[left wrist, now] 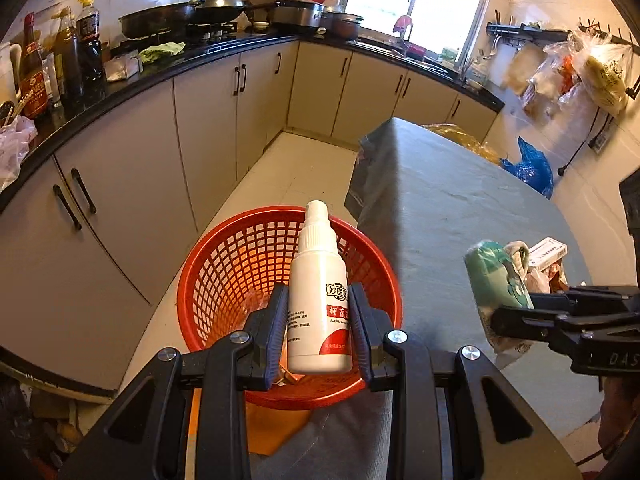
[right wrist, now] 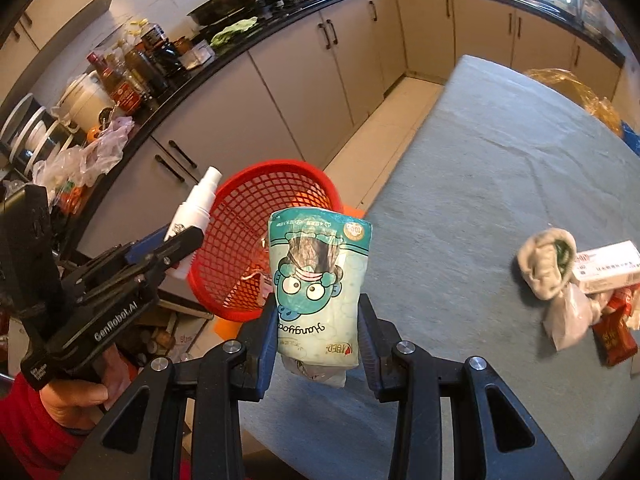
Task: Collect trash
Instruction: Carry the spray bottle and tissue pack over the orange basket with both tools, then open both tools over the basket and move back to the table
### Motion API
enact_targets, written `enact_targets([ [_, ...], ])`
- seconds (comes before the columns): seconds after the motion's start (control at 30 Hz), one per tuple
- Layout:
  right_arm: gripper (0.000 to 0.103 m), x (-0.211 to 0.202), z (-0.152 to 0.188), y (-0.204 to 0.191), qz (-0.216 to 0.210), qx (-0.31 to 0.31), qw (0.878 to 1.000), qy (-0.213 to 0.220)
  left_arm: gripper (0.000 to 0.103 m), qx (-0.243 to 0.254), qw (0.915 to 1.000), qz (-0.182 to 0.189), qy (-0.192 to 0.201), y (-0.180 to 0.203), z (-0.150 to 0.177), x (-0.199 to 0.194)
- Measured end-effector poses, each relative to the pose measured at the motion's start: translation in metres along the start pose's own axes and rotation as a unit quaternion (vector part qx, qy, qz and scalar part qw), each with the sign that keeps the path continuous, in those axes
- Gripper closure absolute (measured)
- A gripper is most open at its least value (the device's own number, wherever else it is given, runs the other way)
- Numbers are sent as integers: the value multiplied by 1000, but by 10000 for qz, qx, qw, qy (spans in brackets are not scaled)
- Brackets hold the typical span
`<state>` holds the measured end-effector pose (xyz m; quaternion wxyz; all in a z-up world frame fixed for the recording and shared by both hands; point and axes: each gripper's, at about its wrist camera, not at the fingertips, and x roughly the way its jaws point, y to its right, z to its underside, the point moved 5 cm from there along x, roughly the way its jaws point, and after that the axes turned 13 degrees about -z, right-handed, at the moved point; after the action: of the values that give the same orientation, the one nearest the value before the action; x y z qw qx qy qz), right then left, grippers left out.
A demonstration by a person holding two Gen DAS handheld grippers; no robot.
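My left gripper [left wrist: 319, 308] is shut on a white spray bottle [left wrist: 318, 300] with a red label, held upright right above the red mesh basket [left wrist: 224, 280]. The same bottle [right wrist: 192, 216] shows in the right wrist view, beside the basket [right wrist: 256, 216]. My right gripper [right wrist: 318, 320] is shut on a teal and white tissue pack [right wrist: 318, 284] with a cartoon face, held over the table's near edge, just right of the basket. In the left wrist view that pack [left wrist: 496, 280] hangs at the right. Some scraps lie in the basket's bottom.
The grey-covered table [right wrist: 480, 160] carries a rolled sock [right wrist: 546, 264], a white box [right wrist: 608, 266], a clear bag and red wrappers at its right. Cabinets [left wrist: 120, 208] and a crowded black counter run along the left and back. A hand in a red sleeve [right wrist: 60, 400] holds the left gripper.
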<state>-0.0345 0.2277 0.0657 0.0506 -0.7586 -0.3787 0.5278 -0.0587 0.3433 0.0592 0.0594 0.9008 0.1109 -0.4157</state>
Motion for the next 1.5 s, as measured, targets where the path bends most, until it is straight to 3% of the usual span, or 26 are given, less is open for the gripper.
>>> enact_targets([
  [0.57,63,47,-32,-12,-27,-91,9996,-273,74,-127,9998,-112,-97,-25,-6,26],
  [0.97,53,72,-51,-20,-21,-172,9994,-310,72,-196,9996,-125,-154,-37,-8,31],
  [1.03,52,70,-52,-20,-6,-162,9994,-296,66,-229,9995,-123,-160,-38,-8,30],
  [1.27,52,38,-40,-8,134,105,9998,-100,63,-167,9998,-31,-41,-25,-11,20],
  [1.5,52,-11,-7,38,400,696,9966,175,60,223,9990,395,28,32,-14,9],
])
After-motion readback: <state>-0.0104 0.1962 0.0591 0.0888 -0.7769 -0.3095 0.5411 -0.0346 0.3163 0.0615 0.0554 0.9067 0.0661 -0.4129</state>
